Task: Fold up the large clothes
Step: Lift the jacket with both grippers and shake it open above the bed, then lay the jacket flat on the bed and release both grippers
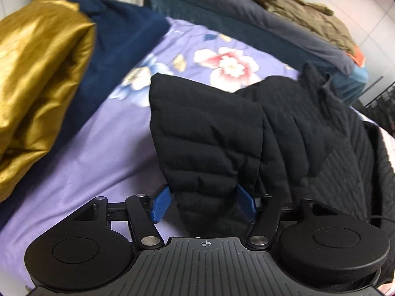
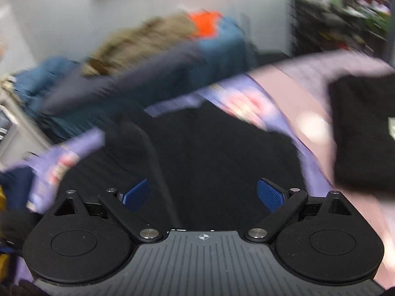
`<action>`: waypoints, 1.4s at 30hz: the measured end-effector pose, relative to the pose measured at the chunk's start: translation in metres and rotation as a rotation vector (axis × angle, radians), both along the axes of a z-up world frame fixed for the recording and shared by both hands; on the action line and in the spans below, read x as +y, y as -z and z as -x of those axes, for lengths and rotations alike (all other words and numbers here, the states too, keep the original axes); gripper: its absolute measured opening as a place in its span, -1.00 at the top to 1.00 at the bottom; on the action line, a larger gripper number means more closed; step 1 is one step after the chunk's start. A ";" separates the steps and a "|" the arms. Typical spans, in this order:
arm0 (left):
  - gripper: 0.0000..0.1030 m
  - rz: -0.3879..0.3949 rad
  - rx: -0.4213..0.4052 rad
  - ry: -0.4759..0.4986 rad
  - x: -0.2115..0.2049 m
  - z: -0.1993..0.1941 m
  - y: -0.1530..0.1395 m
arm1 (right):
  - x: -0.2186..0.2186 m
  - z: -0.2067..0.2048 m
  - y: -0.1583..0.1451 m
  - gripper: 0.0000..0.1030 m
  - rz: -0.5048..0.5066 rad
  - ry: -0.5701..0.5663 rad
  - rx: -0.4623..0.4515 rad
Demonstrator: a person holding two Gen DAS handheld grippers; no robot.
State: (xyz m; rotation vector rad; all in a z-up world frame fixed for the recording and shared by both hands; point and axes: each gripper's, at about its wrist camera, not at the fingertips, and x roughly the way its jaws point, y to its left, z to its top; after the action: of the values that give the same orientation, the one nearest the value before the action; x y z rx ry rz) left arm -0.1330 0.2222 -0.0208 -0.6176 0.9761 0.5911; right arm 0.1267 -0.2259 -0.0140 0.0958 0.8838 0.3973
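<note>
A black quilted jacket (image 1: 284, 143) lies on the purple flowered bedsheet (image 1: 81, 162). One black sleeve (image 1: 205, 138) runs between the blue fingers of my left gripper (image 1: 206, 203), whose jaws stand apart around it; whether they press it is unclear. In the blurred right wrist view the same black jacket (image 2: 209, 153) fills the middle. My right gripper (image 2: 205, 194) is wide open just above it and holds nothing.
A gold shiny garment (image 1: 37, 86) and a navy one (image 1: 123, 49) are piled at the left. An olive coat (image 1: 303, 12) lies on grey and teal bedding (image 1: 246, 24) at the back. Another folded black garment (image 2: 365, 133) lies at the right. Dark shelving (image 2: 333, 19) stands beyond.
</note>
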 end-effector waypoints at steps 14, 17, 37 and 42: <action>-1.00 0.040 0.068 0.056 0.002 0.002 0.033 | -0.078 0.046 -0.011 -0.92 0.028 0.181 0.008; -1.00 0.091 0.076 0.020 0.004 0.016 0.044 | -0.075 0.053 -0.019 -0.95 0.058 0.133 -0.043; -1.00 0.093 -0.009 0.443 -0.107 -0.031 0.030 | -0.117 0.090 -0.104 -0.99 0.512 0.043 -0.427; -1.00 0.002 0.045 0.577 -0.120 -0.029 0.041 | -0.064 0.135 -0.052 -0.99 0.571 -0.199 -0.355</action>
State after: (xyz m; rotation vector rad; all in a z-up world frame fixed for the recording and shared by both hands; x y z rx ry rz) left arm -0.1037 0.1022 -0.0617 -0.2987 1.1350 0.0914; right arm -0.0078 -0.2903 0.0381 -0.5770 0.6277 0.3204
